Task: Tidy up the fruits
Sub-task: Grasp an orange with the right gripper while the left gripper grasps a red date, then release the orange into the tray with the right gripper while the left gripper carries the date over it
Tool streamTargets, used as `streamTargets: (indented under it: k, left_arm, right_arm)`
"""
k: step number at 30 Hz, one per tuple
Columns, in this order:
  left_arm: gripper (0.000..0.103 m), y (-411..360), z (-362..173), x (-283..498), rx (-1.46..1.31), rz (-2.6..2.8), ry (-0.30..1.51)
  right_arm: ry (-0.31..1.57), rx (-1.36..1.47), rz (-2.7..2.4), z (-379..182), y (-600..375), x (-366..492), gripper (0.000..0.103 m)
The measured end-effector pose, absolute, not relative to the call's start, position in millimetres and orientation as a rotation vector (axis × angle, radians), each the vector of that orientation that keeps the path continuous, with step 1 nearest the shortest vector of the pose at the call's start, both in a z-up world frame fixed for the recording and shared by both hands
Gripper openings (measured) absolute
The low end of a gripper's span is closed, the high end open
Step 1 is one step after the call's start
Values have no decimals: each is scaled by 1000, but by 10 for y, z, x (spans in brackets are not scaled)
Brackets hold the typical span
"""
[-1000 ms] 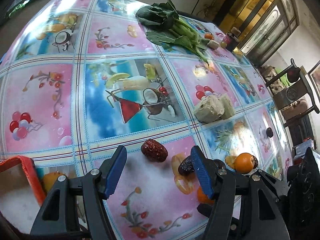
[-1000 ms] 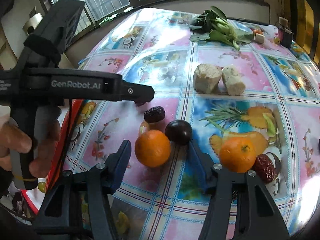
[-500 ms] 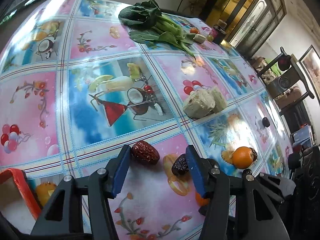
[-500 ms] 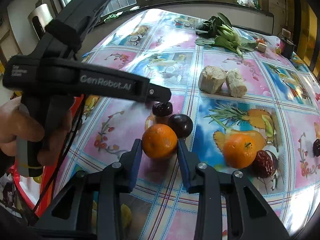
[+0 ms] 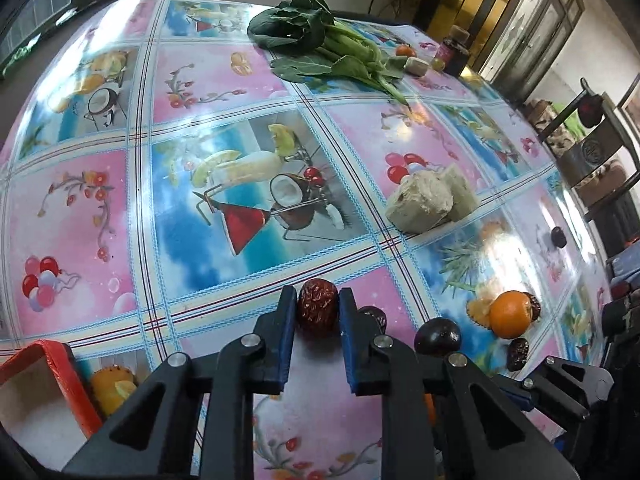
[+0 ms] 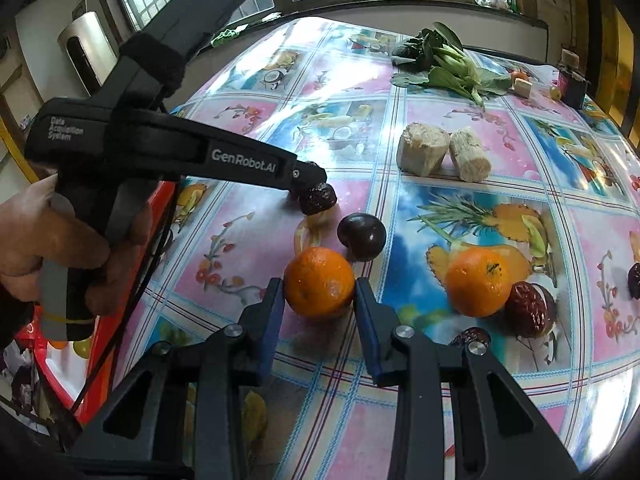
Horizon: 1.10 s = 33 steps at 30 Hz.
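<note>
A wrinkled dark-red dried date (image 5: 317,312) sits pinched between the blue pads of the left gripper (image 5: 318,314), low over the glossy fruit-print tablecloth (image 5: 224,208). The jaws stand narrow, touching the date on both sides; its underside is hidden, so whether it rests on the cloth cannot be told. From the right wrist view, the left gripper's (image 6: 316,196) black body covers most of that date (image 6: 319,199).

The right gripper (image 6: 319,300) has its blue pads against both sides of a round orange (image 6: 319,281) on the cloth. Just behind the orange lies a shiny dark purple plum (image 6: 361,236), near the held date.

To the right sit a second orange (image 6: 479,282) and a larger red date (image 6: 529,309) touching it; a small dark fruit (image 6: 472,336) is half hidden behind the right gripper's arm. Another dark fruit (image 6: 634,280) is cut off at the frame edge.

A red-rimmed basket (image 5: 64,384) stands at the near left corner, partly out of view. The middle of the table is open. Farther off lie two pale cut stalk chunks (image 6: 442,154) and leafy green bok choy (image 6: 440,60).
</note>
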State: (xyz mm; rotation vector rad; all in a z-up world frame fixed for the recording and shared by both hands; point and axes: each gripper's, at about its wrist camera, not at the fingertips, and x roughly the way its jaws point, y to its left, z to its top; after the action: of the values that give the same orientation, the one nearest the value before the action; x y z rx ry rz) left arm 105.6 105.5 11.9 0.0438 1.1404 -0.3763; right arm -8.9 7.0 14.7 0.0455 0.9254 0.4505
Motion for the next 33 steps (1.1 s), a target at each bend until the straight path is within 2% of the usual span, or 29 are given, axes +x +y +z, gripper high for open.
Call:
streamTargets:
  k: [9,20,25,33]
  left_arm:
    - [19,1171,231,805,33,-340,1113]
    - [19,2213,948,-154,-57,-126,944]
    - [18,2777,912,-550,-112,18,955]
    - [18,3123,635,-837,-168,104,997]
  right_arm:
    - [908,68,466,281,46,-190,37]
    - [866,20,637,558,647,-346,37]
    - [849,-41,743,647,1127,-462,37]
    - [889,-111,821,505,1698,-499,37]
